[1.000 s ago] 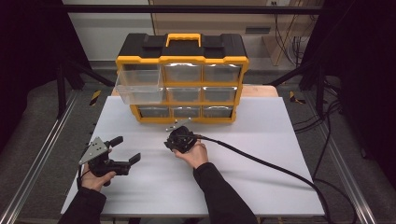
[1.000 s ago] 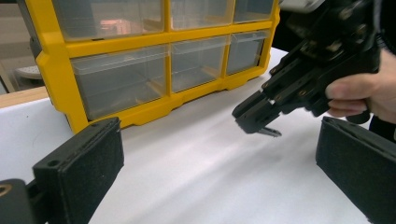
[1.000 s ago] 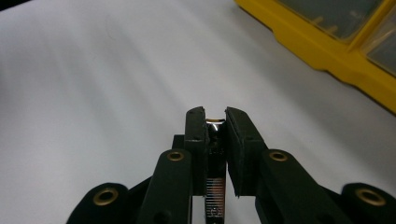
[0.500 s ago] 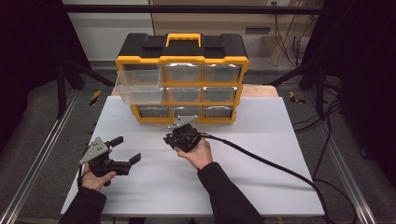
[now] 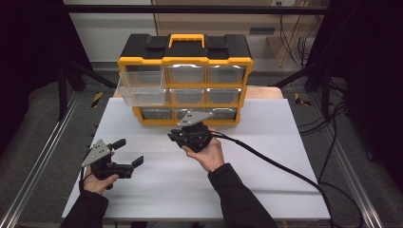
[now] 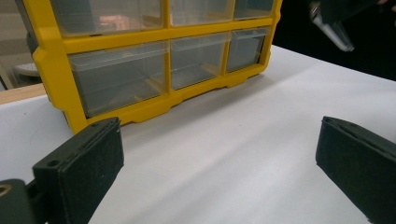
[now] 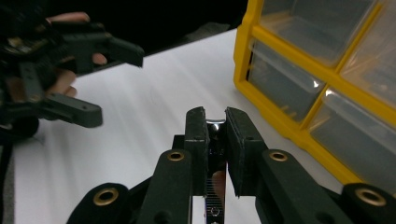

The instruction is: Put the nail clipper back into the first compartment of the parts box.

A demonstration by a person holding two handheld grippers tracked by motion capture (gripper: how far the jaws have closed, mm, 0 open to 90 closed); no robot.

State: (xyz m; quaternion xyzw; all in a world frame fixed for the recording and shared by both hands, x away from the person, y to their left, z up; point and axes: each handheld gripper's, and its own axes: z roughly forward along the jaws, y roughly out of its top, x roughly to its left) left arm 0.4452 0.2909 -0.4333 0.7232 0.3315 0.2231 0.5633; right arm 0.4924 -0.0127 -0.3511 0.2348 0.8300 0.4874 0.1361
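A yellow and black drawer organizer (image 5: 184, 61) stands at the back of the white table; its top-left clear drawer (image 5: 142, 90) is pulled out. My right gripper (image 5: 173, 137) hovers in front of the bottom row of drawers, pointing left. In the right gripper view its jaws (image 7: 215, 116) are shut on a small shiny metal piece (image 7: 215, 128). My left gripper (image 5: 128, 152) rests low at the table's front left. It stands wide open (image 6: 219, 149) with nothing between its pads, facing the organizer (image 6: 140, 42).
A black cable (image 5: 285, 166) trails from the right gripper across the white table (image 5: 266, 123) to its right front corner. Metal rails (image 5: 43, 156) run along both sides of the table. The left gripper (image 7: 114, 84) also appears in the right gripper view.
My right hand has lifted the shut gripper off the table and carried it a little toward the organizer. The left gripper has stayed where it was.
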